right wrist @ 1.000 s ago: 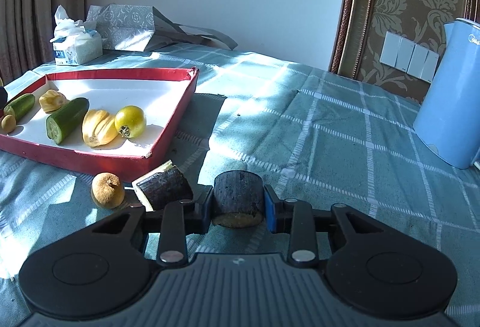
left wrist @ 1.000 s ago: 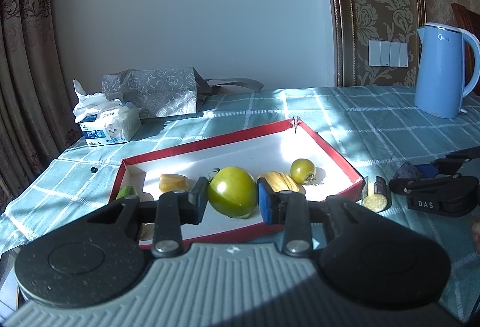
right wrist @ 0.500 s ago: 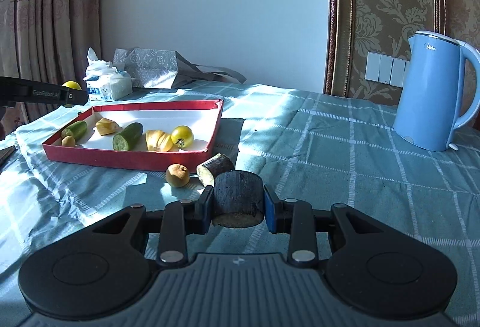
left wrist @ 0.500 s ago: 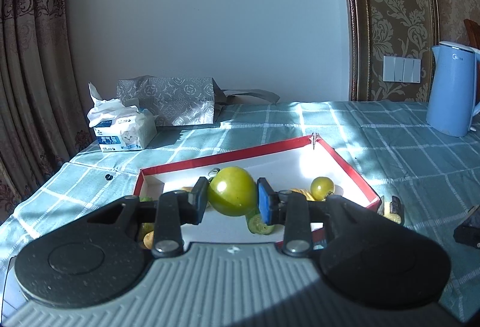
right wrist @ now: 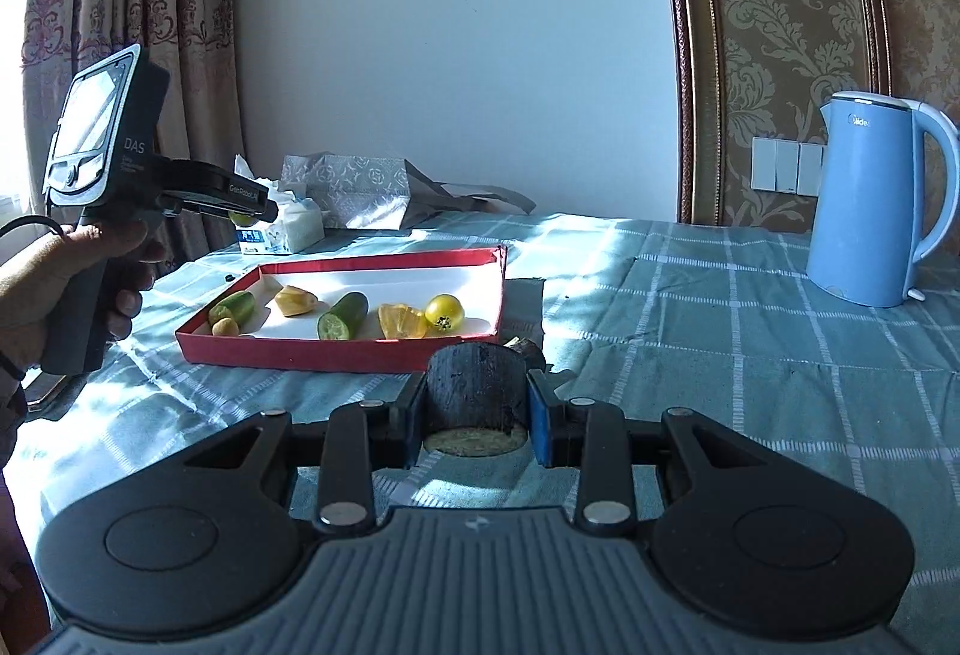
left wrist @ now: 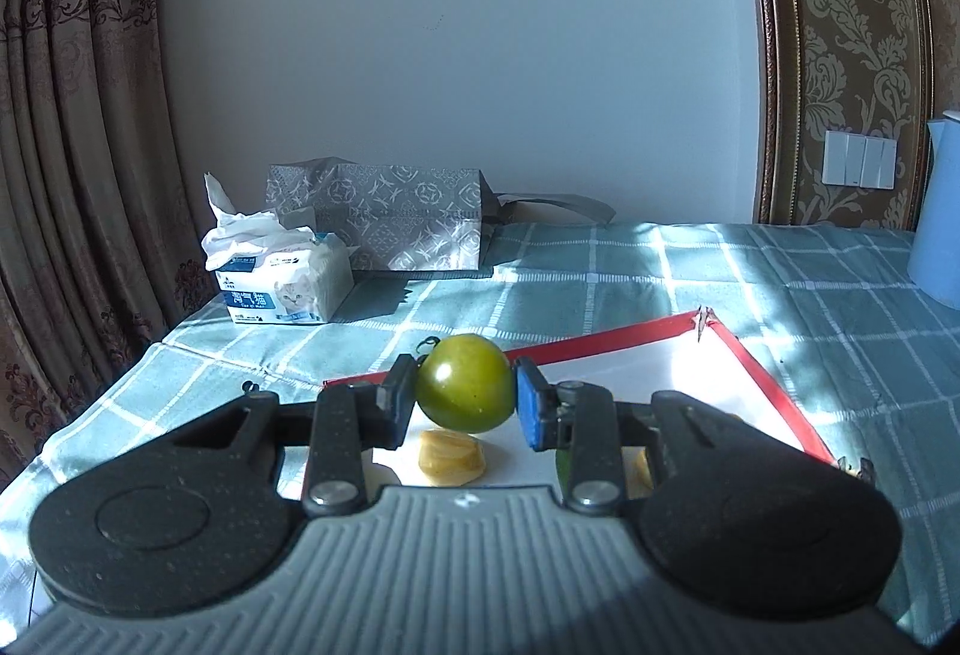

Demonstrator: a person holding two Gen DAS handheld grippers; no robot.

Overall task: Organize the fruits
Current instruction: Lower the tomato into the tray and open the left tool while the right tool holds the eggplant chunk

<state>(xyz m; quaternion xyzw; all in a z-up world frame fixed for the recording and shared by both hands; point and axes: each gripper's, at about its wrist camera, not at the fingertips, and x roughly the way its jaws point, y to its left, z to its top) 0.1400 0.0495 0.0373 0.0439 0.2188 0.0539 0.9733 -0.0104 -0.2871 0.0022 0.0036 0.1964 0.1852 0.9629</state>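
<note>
My left gripper (left wrist: 463,403) is shut on a green tomato (left wrist: 465,382) and holds it high above the red-rimmed tray (left wrist: 624,340); it also shows in the right wrist view (right wrist: 243,218), held in a hand. My right gripper (right wrist: 477,415) is shut on a dark eggplant chunk (right wrist: 477,385), lifted above the tablecloth right of the tray (right wrist: 336,355). In the tray lie two cucumber pieces (right wrist: 343,316), yellow fruit pieces (right wrist: 401,322), a small yellow tomato (right wrist: 444,312) and a small brown fruit (right wrist: 225,328).
A blue kettle (right wrist: 870,202) stands at the right. A tissue pack (left wrist: 282,274) and a grey patterned bag (left wrist: 390,217) sit at the back by the wall. Another eggplant piece (right wrist: 531,352) lies beside the tray. Curtains hang at the left.
Both grippers have risen with their loads and pulled back. The left gripper now sits high above the tray's left end; the tray looks farther off in the right wrist view.
</note>
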